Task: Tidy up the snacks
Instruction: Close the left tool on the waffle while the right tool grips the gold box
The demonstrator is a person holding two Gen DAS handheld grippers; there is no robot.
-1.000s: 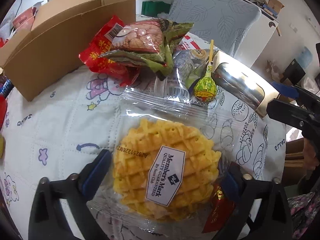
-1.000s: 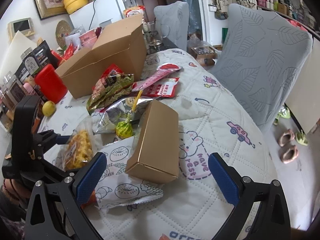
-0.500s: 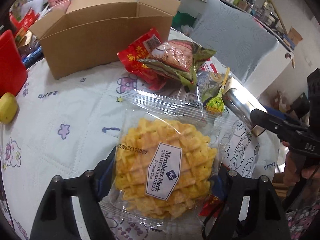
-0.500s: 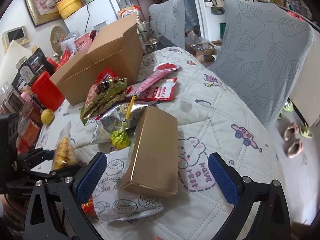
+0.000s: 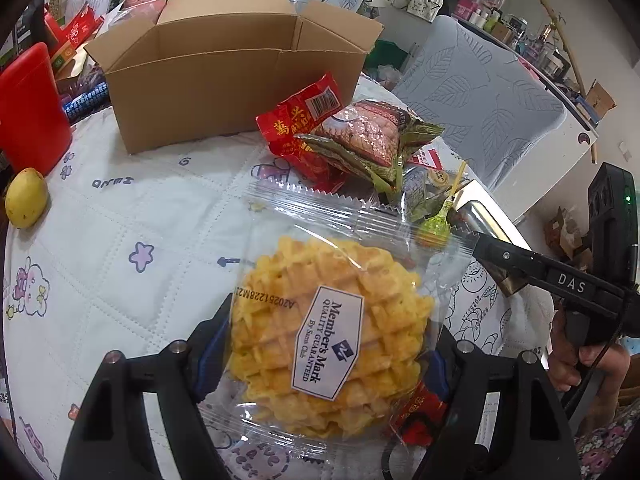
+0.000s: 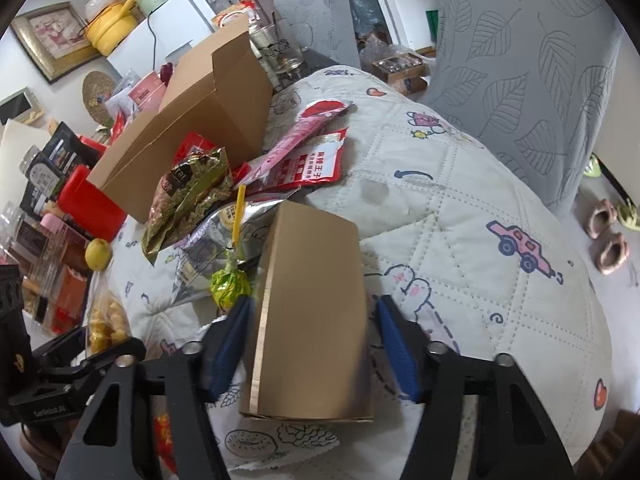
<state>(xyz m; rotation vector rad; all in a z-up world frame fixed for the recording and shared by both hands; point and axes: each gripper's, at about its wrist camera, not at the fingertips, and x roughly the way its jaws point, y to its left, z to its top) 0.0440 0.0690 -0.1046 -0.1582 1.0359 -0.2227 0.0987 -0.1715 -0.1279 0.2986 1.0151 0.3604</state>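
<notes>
My left gripper (image 5: 326, 352) is shut on a clear packet holding a yellow waffle (image 5: 332, 320), its pads pressing the packet's two sides above the quilted table. The same packet (image 6: 102, 324) shows at the left edge of the right wrist view. My right gripper (image 6: 312, 340) straddles a gold carton (image 6: 316, 300) that lies on the table. Its jaws are closing, with a narrow gap still on each side of the carton. An open cardboard box (image 5: 224, 84) stands at the back of the table.
Between carton and box lie a green lollipop (image 6: 230, 284), a green-brown snack bag (image 5: 368, 136), a red packet (image 5: 300, 120) and pink-red sachets (image 6: 316, 160). A lemon (image 5: 26, 198) and a red container (image 5: 28, 108) sit at the left. Grey chairs (image 6: 520, 60) stand beyond the table.
The left gripper tightened on the waffle packet and raised it off the table. The right gripper came down over the gold carton and its jaws narrowed around it.
</notes>
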